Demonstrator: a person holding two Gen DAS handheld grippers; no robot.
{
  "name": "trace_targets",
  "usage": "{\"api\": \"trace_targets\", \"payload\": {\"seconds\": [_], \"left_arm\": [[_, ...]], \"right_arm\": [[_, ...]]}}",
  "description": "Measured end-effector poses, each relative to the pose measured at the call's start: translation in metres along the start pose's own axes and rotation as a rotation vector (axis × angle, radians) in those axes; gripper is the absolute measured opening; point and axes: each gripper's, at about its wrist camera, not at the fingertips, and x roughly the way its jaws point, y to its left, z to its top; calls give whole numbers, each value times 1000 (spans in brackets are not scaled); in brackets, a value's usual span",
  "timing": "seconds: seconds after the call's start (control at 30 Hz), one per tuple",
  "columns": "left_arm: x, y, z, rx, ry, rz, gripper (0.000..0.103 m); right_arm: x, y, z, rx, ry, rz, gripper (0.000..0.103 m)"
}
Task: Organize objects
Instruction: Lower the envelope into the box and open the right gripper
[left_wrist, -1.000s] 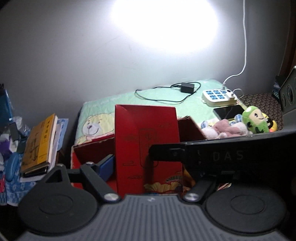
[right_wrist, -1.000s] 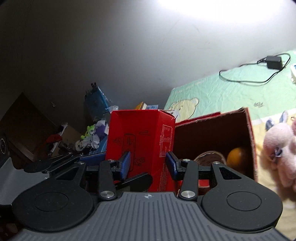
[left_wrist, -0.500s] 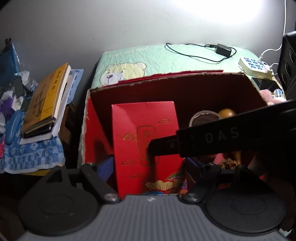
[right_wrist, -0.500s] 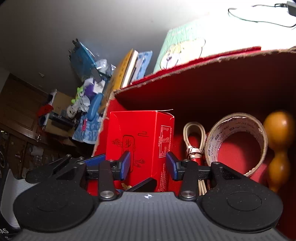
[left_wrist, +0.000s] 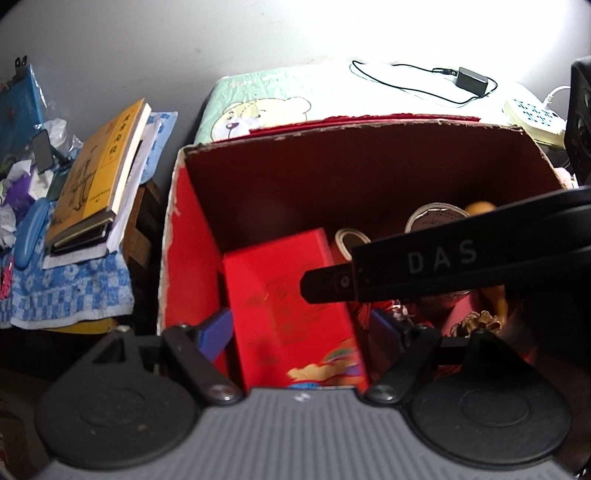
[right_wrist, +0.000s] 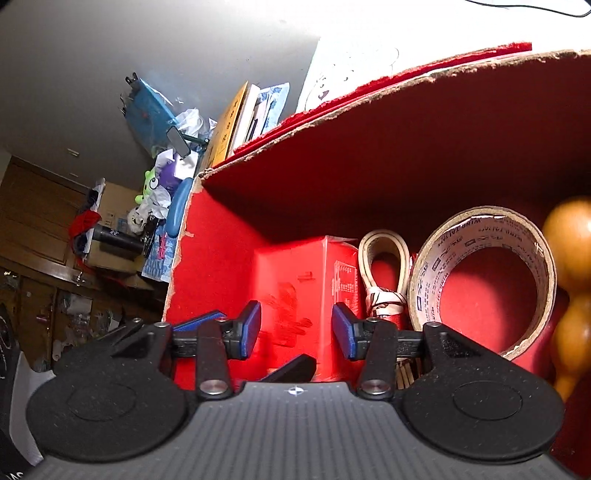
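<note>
Glossy red carton (left_wrist: 295, 314), ragged-edged cardboard box (left_wrist: 177, 236), round tape roll (right_wrist: 484, 280)

- We see a plain pale wall (left_wrist: 155, 44) behind everything, with a strong glare washing out its upper right part.
- We see a mint green bedcover (left_wrist: 266, 99) printed with a cartoon bear, brightly lit.
- On it lie a black charger with its cord (left_wrist: 471, 79) and a white power strip (left_wrist: 532, 118).
- To the left we see a low stand under a blue checked cloth (left_wrist: 70, 291), stacked with books (left_wrist: 96, 177).
- In the right wrist view we see dark wooden cabinets (right_wrist: 33, 258) in shadow.
</note>
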Motion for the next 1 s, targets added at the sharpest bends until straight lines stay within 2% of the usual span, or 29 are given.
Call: {"api": "trace_targets", "payload": {"seconds": [0.1,0.27,0.53,0.77,1.0], "left_arm": [[-2,2,1,-7,-4,21,83],[-9,3,1,-21,-17,12,83],[-23,-6,0,-19,-47,9,84],[-32,-11,-3,-13,-58,4,85],[-39,-14,-6,-12,-71,11,85]], "right_arm": [[-5,0,-2,-1,-28,-6,47],[-23,6,-11,-24,-106,-40,46],[-51,25,-31,-148,-259,-230,47],[-62,29,-43,-162,-319,-342,46],[-77,30,-53,-148,-366,-415,46]]}}
